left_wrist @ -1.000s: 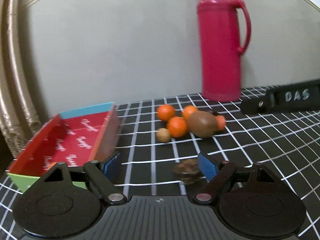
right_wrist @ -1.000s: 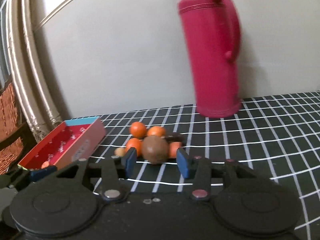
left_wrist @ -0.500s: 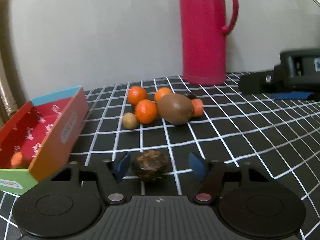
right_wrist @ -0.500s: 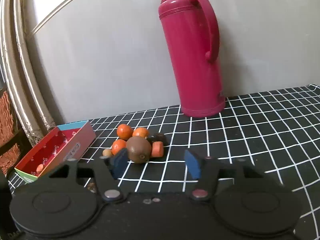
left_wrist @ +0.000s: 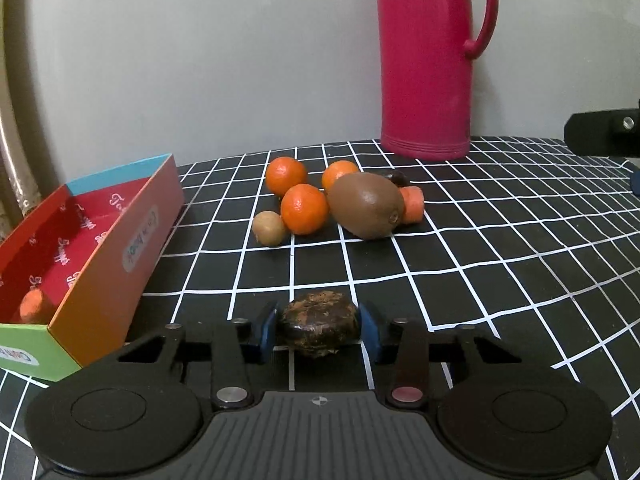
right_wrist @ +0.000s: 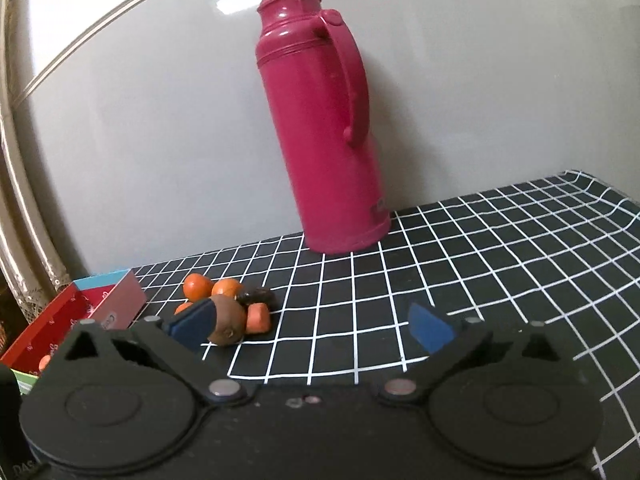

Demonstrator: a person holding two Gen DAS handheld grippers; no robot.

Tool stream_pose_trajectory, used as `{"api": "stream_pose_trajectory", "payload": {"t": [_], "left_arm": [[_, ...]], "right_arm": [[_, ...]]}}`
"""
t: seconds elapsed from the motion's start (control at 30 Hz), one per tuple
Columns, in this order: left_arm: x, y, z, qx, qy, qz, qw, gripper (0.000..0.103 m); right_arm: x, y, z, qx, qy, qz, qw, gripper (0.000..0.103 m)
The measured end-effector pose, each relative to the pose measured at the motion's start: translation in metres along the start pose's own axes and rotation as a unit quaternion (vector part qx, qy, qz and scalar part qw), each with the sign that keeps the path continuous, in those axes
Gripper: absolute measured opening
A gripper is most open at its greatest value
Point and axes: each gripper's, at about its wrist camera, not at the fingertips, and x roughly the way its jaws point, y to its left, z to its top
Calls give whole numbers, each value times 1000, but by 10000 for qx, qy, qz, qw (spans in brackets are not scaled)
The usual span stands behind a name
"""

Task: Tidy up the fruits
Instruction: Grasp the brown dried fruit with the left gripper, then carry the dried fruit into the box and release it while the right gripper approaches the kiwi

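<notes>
Left gripper (left_wrist: 319, 330) held low over the table, level and pointing forward, blue pads (left_wrist: 266, 330) pressed against both sides of a dark fruit (left_wrist: 319, 326), linkage arms drawn in close. Right gripper (right_wrist: 310, 322) held higher and tilted slightly, pointing forward, blue pads (right_wrist: 430, 328) spread wide apart with nothing between them, linkage arms splayed outward. Left pad of the right gripper overlapping the kiwi (right_wrist: 227, 320) in view only, contact impossible to judge. Part of the right gripper's black body seen at the right edge of the left wrist view.
</notes>
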Motion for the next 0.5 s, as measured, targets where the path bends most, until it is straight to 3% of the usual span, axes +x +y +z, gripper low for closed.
{"api": "stream_pose_trajectory", "payload": {"t": [0.5], "left_arm": [[-7,10,4,-179,-51,-7,9998,43]], "right_arm": [[3,12,-1,-74,15,278,9996,103]]}}
